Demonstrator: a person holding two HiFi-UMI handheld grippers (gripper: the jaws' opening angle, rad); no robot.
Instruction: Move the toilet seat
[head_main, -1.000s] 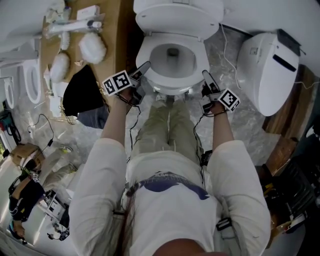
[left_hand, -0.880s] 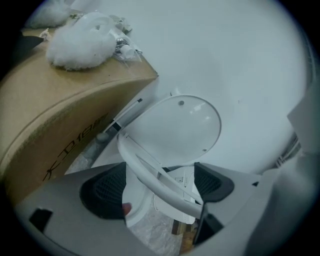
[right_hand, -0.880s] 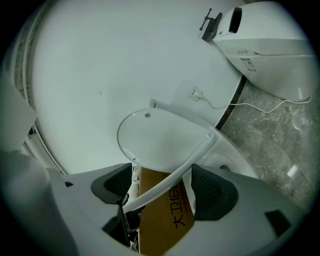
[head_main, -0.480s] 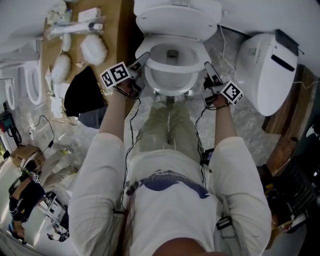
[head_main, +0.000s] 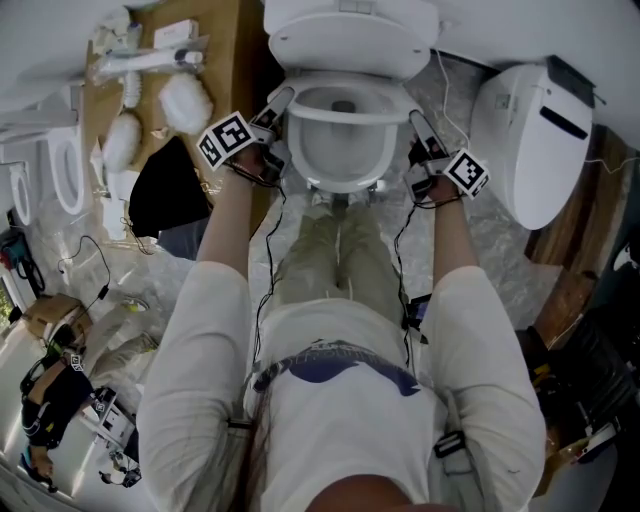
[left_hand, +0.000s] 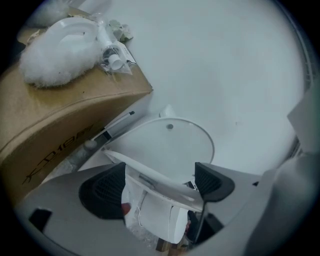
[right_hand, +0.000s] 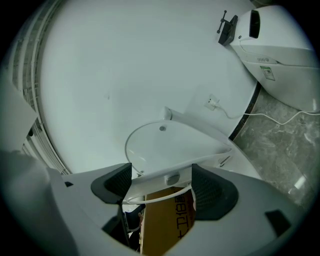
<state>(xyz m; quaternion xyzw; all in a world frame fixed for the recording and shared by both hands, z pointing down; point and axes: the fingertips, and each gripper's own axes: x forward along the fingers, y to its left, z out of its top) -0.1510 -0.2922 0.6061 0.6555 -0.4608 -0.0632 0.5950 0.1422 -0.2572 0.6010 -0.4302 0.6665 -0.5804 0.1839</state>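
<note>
Lifted higher than before, the one toilet seat (right_hand: 165, 173) is grasped by left claw (head_main: 284, 100) and right claw (head_main: 414, 122).

The toilet seat (right_hand: 160, 179) and lid (right_hand: 170, 142) are plain white. The left hand-held gripper (head_main: 283, 98) and right hand-held gripper (head_main: 414, 122) are grey with black ribbed pads (left_hand: 102, 190) and black-and-white square markers. The cardboard box (left_hand: 60, 120) is brown, the floor (right_hand: 280, 145) grey-veined marble.
</note>
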